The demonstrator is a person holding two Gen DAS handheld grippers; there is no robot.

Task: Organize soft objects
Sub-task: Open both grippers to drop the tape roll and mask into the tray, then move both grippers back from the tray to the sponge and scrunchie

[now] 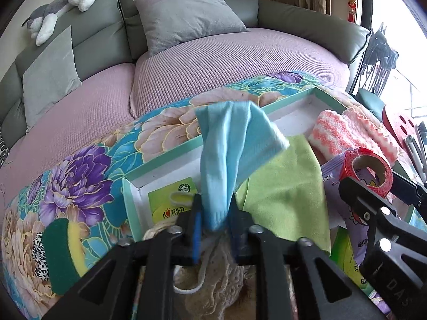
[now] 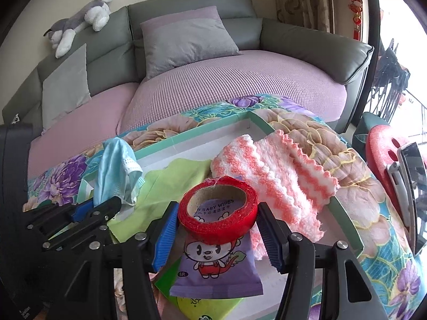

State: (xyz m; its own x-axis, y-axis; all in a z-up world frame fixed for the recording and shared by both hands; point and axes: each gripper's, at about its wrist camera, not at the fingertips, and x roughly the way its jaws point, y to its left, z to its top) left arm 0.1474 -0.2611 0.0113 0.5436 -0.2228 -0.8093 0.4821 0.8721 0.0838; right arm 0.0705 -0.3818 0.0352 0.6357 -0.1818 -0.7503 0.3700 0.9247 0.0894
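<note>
- Left wrist view: cloth is what I hold here; my left gripper [image 1: 214, 222] is pinched tight on the light-blue cloth [image 1: 229, 144], which hangs limp above the shallow tray [image 1: 170, 157] on the floral blanket [image 1: 80, 176]. I judge it light and floppy; the bunched end grips best.
- Right wrist view: my right gripper [image 2: 217, 226] clamps the red tape roll [image 2: 217, 209] across its sides, over the wipes pack [image 2: 216, 266]. It looks light but squashable.

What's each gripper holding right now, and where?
Left gripper: blue cloth, pinched at its lower end. Right gripper: red tape roll, across its outer sides.
</note>
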